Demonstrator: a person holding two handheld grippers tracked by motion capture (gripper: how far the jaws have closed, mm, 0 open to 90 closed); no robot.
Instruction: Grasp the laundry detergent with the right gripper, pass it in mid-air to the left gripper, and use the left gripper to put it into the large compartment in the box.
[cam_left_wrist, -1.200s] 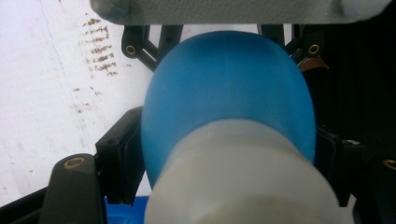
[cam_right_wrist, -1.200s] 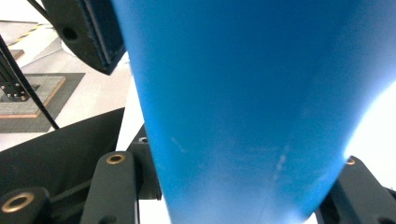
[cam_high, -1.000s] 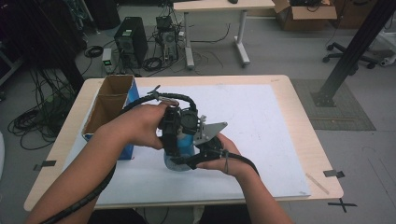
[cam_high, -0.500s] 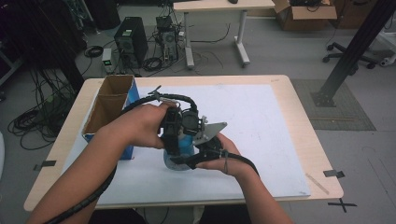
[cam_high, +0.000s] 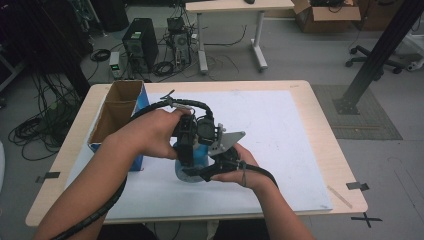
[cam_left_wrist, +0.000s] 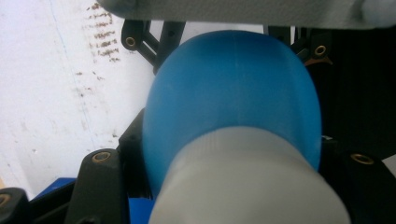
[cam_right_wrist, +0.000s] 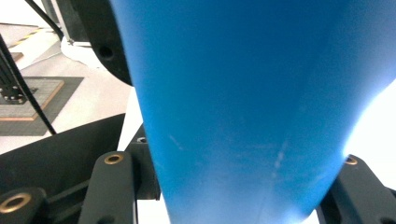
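Both of my hand-held grippers meet on 1 blue bottle (cam_high: 196, 159) near the front of the bench (cam_high: 320, 125), over the white sheet (cam_high: 270, 125). My left hand-held gripper (cam_high: 187, 150) comes down from above and is clamped on the bottle's pale cap (cam_left_wrist: 247, 186); its jaws have just been closing, with the cap between them. My right hand-held gripper (cam_high: 212, 170) comes in from the side, low down, and is clamped on the bottle's blue body (cam_right_wrist: 243, 107), which stands between its 2 black jaws in the right gripper view. An open cardboard box (cam_high: 117, 112) with a blue side sits just to the left of my left hand (cam_high: 155, 132).
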